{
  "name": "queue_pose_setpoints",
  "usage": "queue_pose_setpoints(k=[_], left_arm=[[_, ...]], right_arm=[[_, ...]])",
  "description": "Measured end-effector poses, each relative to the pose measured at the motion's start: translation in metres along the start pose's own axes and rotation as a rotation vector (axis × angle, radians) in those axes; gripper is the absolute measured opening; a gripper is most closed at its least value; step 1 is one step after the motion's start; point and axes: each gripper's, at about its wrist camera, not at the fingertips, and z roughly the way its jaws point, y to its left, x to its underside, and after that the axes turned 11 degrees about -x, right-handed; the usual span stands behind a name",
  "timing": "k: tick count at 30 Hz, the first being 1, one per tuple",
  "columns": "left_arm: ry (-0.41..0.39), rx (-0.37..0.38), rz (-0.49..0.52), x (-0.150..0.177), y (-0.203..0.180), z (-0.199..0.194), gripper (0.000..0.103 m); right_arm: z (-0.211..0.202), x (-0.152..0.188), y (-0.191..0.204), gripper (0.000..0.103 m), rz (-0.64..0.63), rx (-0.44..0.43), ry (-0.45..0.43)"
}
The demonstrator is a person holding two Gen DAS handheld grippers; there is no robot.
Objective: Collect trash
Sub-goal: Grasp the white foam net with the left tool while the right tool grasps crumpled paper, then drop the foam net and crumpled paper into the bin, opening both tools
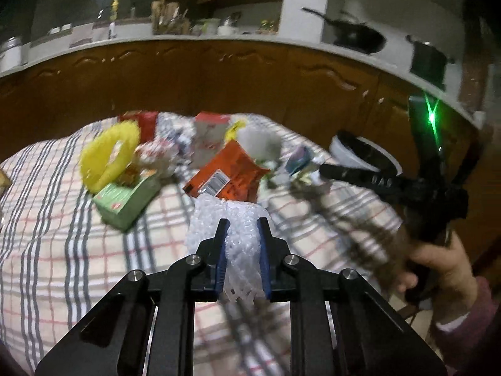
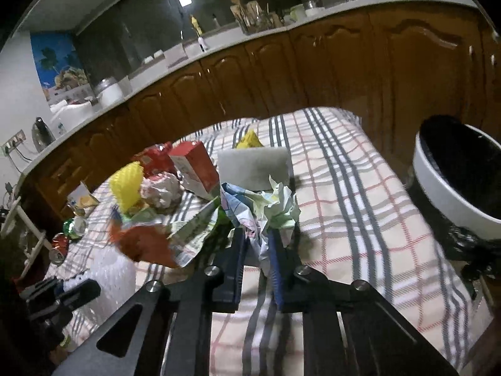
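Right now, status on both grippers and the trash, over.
Left gripper shut on bubble wrap. Right gripper shut on crumpled paper. Bin right, path clear.

Black gripper (image 1: 242, 228), blue pads, pink sleeve (image 1: 463, 316)

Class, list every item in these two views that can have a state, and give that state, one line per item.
Left gripper: shut on bubble wrap.
Right gripper: shut on crumpled paper.
Bin: open, black liner inside.
Orange packet: lying flat on the cloth.
Green box: lying tilted.
Red carton: lying on its side.
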Motion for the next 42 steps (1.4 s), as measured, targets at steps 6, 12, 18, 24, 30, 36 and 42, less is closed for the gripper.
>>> queue_pose_setpoints(k=[6,12,18,24,30,36,42], left_arm=[[-0.017,0.089,0.005,-0.021,-0.018,0.000,0.016],[-0.034,0.153,0.037,-0.040,-0.043,0.004,0.016],[-0.043,0.194,0.082,-0.056,-0.074,0.023,0.016],[-0.031,0.243,0.108,-0.076,-0.106,0.047,0.016],[-0.015,0.289,0.125,-0.102,-0.141,0.073,0.016],[0.011,0.323,0.134,-0.127,-0.177,0.104,0.016],[0.059,0.349,0.170,-0.141,-0.217,0.141,0.017]], right_arm=[[-0.036,-0.001,-0.009,0.015,0.025,-0.003,-0.057],[-0.069,-0.004,-0.028,0.015,0.051,0.042,-0.122],[-0.090,-0.010,-0.055,0.015,0.089,0.099,-0.162],[-0.107,-0.017,-0.087,0.015,0.130,0.165,-0.190],[-0.118,-0.030,-0.116,0.015,0.157,0.221,-0.202],[-0.117,-0.046,-0.148,0.015,0.186,0.256,-0.187],[-0.110,-0.057,-0.175,0.015,0.231,0.265,-0.161]])
